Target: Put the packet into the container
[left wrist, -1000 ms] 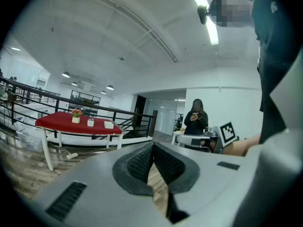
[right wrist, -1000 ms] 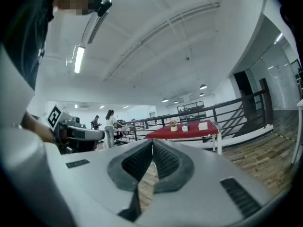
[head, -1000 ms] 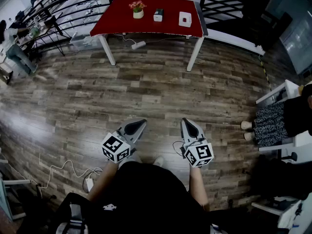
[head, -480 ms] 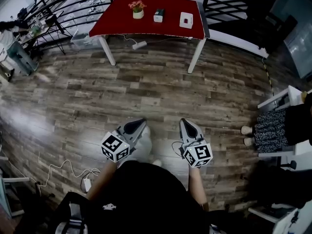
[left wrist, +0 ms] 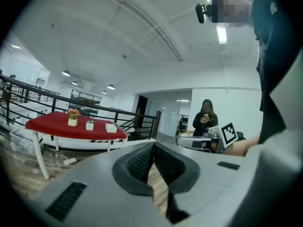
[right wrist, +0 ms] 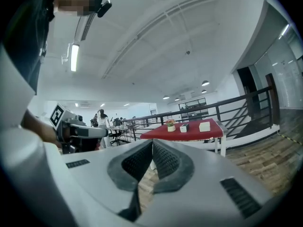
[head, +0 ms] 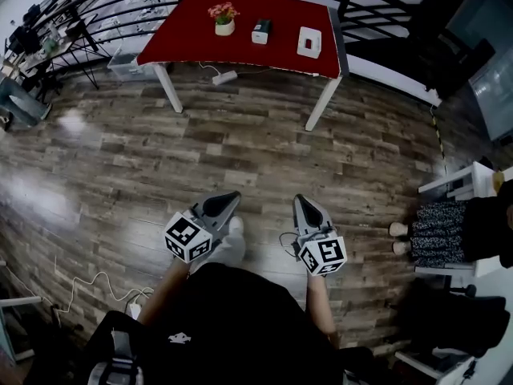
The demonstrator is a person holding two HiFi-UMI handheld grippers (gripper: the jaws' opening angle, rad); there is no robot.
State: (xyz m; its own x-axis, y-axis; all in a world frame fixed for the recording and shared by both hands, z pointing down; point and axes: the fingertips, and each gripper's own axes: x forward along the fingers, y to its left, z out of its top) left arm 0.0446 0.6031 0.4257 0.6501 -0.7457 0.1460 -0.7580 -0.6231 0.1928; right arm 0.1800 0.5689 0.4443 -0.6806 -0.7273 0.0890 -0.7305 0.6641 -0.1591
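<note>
A red table stands far ahead across the wooden floor. On it are a flower pot, a small dark-topped white box and a white square box; at this distance I cannot tell which is the packet and which the container. My left gripper and right gripper are held side by side at waist height, both shut and empty, well short of the table. The left gripper view shows its jaws together, with the table small at the left. In the right gripper view the jaws are together below the table.
A power strip lies under the table. Black railings run behind it. A seated person is at the right by white furniture. A white cable trails on the floor at the left. A standing person shows in the left gripper view.
The view has shifted forward and slightly left; the table now sits a little farther right in the frame. Both grippers keep the same shut pose in front of the body.
</note>
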